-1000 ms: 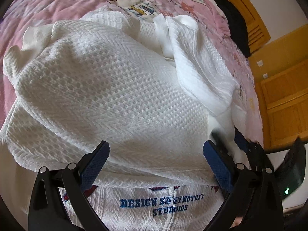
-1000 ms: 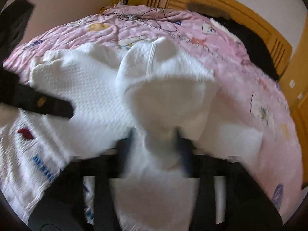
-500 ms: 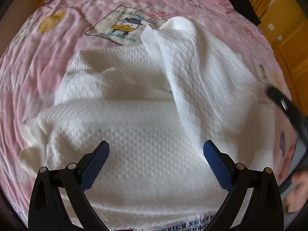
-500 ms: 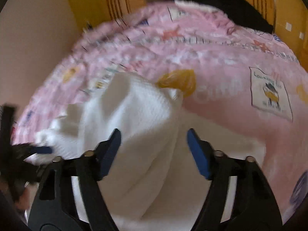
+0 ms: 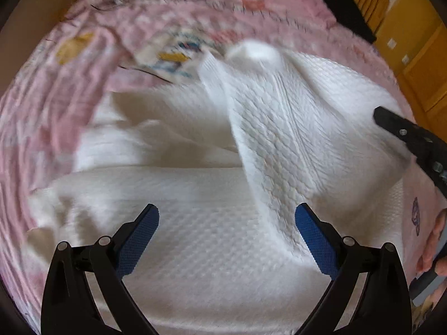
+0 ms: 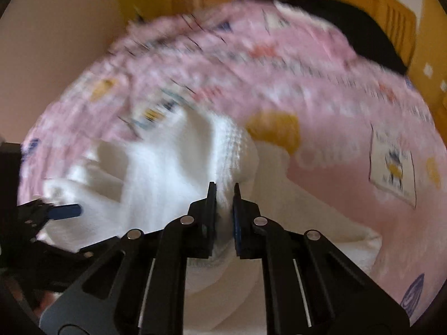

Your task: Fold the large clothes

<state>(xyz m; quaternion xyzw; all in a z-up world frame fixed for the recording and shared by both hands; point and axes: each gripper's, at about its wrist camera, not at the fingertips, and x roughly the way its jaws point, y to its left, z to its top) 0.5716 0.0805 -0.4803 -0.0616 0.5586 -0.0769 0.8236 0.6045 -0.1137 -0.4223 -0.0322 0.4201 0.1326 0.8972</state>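
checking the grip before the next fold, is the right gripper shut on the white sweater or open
Shut on it. In the right wrist view the right gripper has its jaws nearly together with a fold of the white sweater pinched between them.

A pink printed bed point(image 5: 42, 128) carries the white knit garment point(image 5: 212, 251) and dark clothing point(image 6: 360, 36).

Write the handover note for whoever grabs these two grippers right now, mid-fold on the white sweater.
Right gripper: shut on a bunched fold of the white sweater, lifting it off the pink bedspread.
Left gripper: open, holding nothing, hovering over the sweater's lower panel.
Position: the sweater lies mid-bed, one ribbed-edged flap draped diagonally across the body. A black garment sits by the headboard, apart from it.
Done: the sweater is partly doubled over on itself.
Left: lay the pinched fold down flat, smooth it, then finish folding. Both views are motion-blurred, so check the edges before releasing.
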